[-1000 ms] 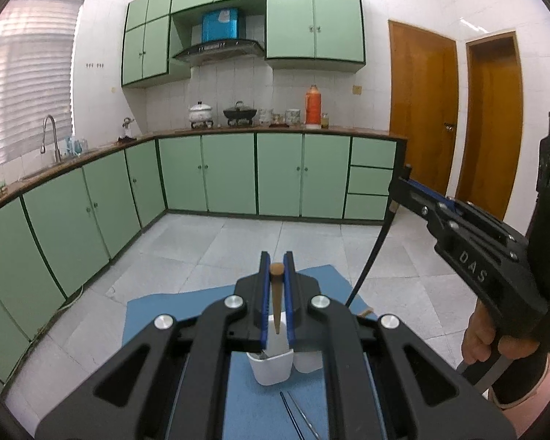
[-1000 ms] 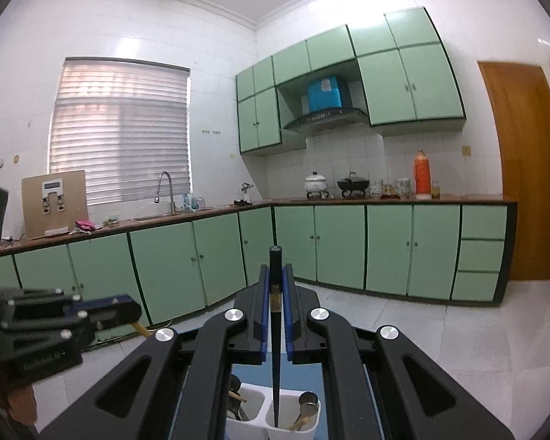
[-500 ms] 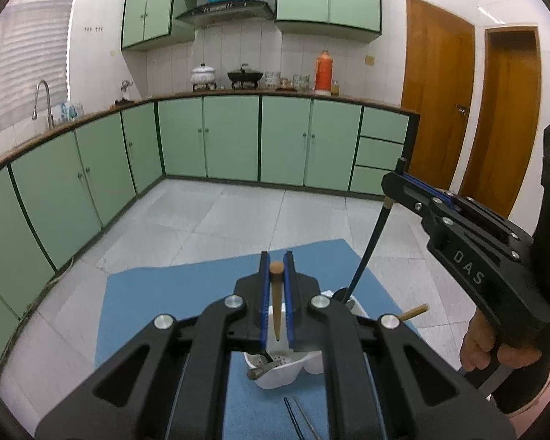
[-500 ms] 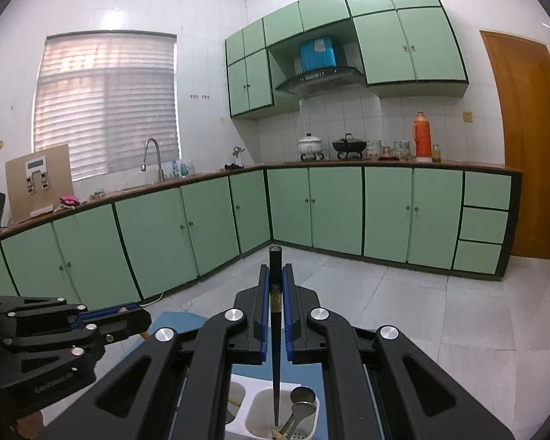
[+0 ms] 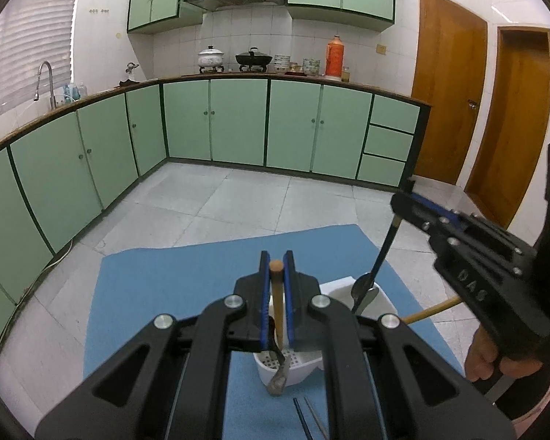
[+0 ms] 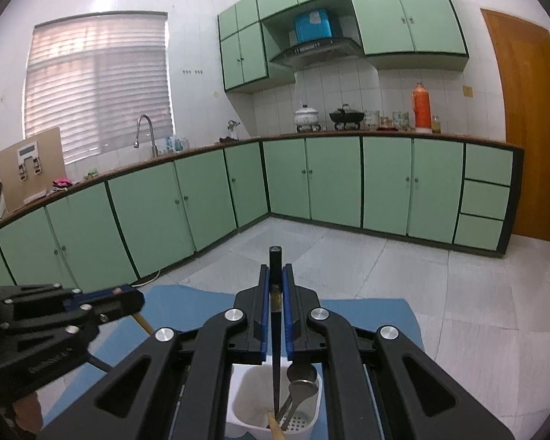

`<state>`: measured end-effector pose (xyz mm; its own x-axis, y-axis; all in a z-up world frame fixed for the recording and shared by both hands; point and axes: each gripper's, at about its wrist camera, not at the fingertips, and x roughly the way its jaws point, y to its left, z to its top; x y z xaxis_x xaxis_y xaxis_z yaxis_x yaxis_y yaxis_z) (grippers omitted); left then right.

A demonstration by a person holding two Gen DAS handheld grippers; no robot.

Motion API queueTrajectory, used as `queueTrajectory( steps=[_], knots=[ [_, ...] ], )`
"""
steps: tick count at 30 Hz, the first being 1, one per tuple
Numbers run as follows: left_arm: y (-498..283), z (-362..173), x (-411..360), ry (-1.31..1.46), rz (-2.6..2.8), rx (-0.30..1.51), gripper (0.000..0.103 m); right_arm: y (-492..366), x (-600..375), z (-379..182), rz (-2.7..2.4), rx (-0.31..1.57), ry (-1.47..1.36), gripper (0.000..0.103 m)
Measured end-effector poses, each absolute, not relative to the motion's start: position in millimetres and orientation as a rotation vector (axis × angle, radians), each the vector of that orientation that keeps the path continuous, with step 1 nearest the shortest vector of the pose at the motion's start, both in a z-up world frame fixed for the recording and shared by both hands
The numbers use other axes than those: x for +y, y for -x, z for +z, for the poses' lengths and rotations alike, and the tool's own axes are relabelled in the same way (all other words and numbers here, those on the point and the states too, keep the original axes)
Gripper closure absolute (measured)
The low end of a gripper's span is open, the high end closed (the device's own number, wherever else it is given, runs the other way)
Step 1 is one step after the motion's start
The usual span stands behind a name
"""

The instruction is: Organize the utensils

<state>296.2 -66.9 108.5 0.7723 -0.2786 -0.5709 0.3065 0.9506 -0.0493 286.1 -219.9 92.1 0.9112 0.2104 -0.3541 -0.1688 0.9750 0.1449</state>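
Observation:
My left gripper (image 5: 276, 258) is shut on a wooden-handled utensil (image 5: 277, 304). Its grey metal end (image 5: 278, 379) hangs over the near rim of the white caddy (image 5: 297, 374). In the right wrist view my right gripper (image 6: 276, 271) is shut on a black-handled utensil (image 6: 276, 348) whose thin lower end points down into a caddy compartment (image 6: 249, 399). Metal spoons (image 6: 300, 385) stand in that compartment. The left wrist view shows the right gripper (image 5: 409, 192) above and right of the caddy. The left gripper (image 6: 134, 295) shows at the left of the right wrist view.
The caddy stands on a blue mat (image 5: 157, 293). A pair of dark chopsticks (image 5: 308, 416) lies on the mat in front of it. A wooden stick (image 5: 432, 310) juts out to the right of the caddy. A hand (image 5: 495, 359) grips the right tool. Green cabinets (image 6: 201, 198) line the room.
Both grippers have sunk toward the caddy while staying shut on their utensils. The caddy now looms larger, and both utensil ends have come down to it.

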Motion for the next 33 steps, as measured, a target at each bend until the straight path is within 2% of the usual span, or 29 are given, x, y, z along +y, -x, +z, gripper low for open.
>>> queueTrajectory(
  steps=[5,7,9,15,21,24,26,30,31,33],
  knots=[
    [-294.2,106.6,-66.8,-0.038,-0.327,0.628,0.093,-290.0,-222.3,87.4,0.208,0.417,-0.126,0.094],
    [-294.7,108.8,-64.0,-0.028,-0.326,0.625,0.082,-289.5,-225.4,87.6,0.201,0.417,-0.133,0.087],
    [-293.6,111.1,-62.5,-0.02,-0.325,0.616,0.078,-288.2,-230.2,90.2,0.197,0.406,-0.145,0.083],
    [-290.5,115.8,-61.4,-0.013,-0.322,0.592,0.073,-281.3,-242.4,100.5,0.179,0.369,-0.167,0.076],
    [-282.6,119.8,-53.6,0.015,-0.317,0.562,0.068,-266.1,-256.3,107.2,0.167,0.326,-0.195,0.064],
    [-268.7,126.1,-46.1,0.025,-0.312,0.514,0.056,-252.5,-265.7,110.9,0.159,0.295,-0.207,0.056],
    [-257.8,130.5,-39.9,0.032,-0.297,0.477,0.047,-237.5,-273.7,113.5,0.147,0.262,-0.22,0.045],
    [-221.4,136.5,-24.1,0.062,-0.27,0.378,0.025,-204.0,-284.2,112.6,0.111,0.203,-0.23,0.03],
    [-210.8,136.2,-22.1,0.062,-0.258,0.351,0.018,-197.2,-285.8,111.7,0.103,0.192,-0.231,0.023],
    [-188.1,131.0,-18.3,0.052,-0.239,0.301,0.014,-180.6,-289.1,107.5,0.082,0.169,-0.24,0.016]
  ],
)
